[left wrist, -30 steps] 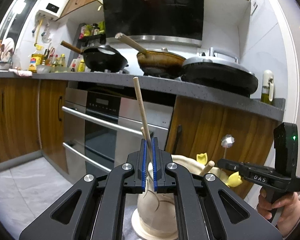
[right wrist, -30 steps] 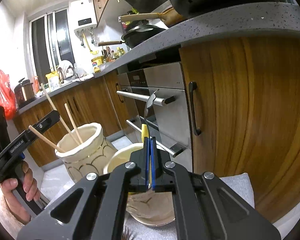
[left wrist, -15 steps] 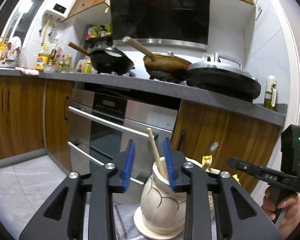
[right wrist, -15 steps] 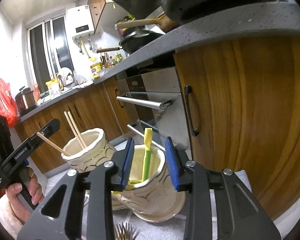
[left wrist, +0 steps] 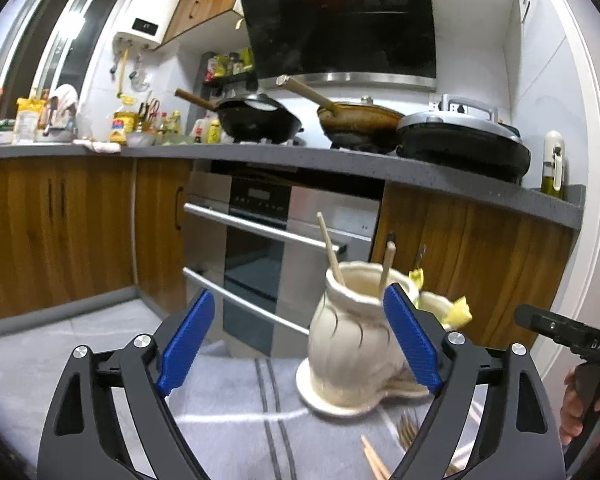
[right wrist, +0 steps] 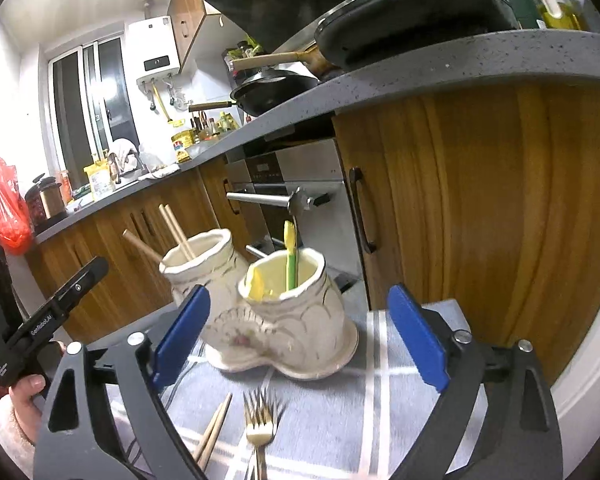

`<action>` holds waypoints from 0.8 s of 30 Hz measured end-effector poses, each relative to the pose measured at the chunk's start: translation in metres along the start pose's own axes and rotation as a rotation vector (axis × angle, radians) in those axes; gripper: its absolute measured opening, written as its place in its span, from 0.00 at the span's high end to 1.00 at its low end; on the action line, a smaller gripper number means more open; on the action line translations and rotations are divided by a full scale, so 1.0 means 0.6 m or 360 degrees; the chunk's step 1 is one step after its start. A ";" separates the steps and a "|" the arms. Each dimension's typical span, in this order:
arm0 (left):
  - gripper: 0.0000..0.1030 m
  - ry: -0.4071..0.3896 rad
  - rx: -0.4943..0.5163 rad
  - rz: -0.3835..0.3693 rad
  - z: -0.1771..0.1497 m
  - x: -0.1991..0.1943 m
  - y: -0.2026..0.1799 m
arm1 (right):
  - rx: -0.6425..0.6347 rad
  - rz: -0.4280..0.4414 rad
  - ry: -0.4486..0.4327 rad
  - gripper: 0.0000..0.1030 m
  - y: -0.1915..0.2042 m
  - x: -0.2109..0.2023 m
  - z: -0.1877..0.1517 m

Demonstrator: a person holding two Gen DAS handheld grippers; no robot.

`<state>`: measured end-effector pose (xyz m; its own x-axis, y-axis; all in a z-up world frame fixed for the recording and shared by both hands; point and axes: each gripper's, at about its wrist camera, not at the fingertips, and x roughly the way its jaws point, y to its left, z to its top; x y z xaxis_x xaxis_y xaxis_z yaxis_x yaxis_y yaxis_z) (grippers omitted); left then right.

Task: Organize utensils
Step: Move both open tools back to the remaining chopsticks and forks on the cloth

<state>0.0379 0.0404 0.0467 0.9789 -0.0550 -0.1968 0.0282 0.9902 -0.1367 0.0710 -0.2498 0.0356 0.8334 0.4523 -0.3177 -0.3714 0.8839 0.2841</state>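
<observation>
A cream ceramic double holder [right wrist: 284, 320] — two joined jars — stands on a grey striped cloth [right wrist: 340, 412] over the bench, in front of wooden cabinets and a steel oven [left wrist: 260, 240].

Left of the holder, the left gripper [left wrist: 300, 340] has its blue fingers [left wrist: 186, 336] spreading wide apart, opening with nothing gripped; the holder's left jar sits just inside the right-hand pad without being pressed.

In the holder's left jar stand wooden chopsticks [right wrist: 176, 232], leaning outward. Its right jar holds yellow-handled utensils [right wrist: 290, 254], one upright with a steel head.

On the cloth in front of the holder lie a loose pair of chopsticks [right wrist: 214, 432] and, just beside them, gold forks [right wrist: 260, 420], tines toward the holder.

The right gripper [right wrist: 300, 336] faces the holder — its fingers [right wrist: 418, 338] are likewise opening, wide apart and empty, the holder between them but untouched.
</observation>
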 end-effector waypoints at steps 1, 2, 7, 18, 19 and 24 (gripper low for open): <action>0.13 0.0012 -0.0006 -0.0002 -0.004 -0.005 0.000 | 0.0011 0.0001 0.0011 0.07 0.000 -0.003 -0.006; 0.13 0.0031 -0.0004 0.0001 -0.009 -0.010 -0.001 | 0.0012 -0.0005 0.0020 0.06 0.002 -0.006 -0.011; 0.12 0.0102 0.0007 0.0026 -0.030 -0.032 -0.007 | -0.0036 -0.0081 0.0050 0.06 0.013 -0.019 -0.038; 0.12 0.0468 0.0083 0.0046 -0.110 -0.034 -0.043 | -0.0198 -0.0114 0.0338 0.06 0.039 -0.008 -0.105; 0.12 0.0507 0.0095 0.0046 -0.119 -0.035 -0.045 | -0.0218 -0.0113 0.0361 0.07 0.041 -0.008 -0.112; 0.12 0.0649 0.0166 0.0030 -0.144 -0.033 -0.055 | -0.0297 -0.0113 0.0440 0.13 0.045 -0.013 -0.135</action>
<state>0.0001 -0.0026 -0.0290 0.8198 -0.0622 -0.5693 0.0517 0.9981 -0.0346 0.0215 -0.2199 -0.0276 0.7269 0.3812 -0.5712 -0.4062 0.9093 0.0900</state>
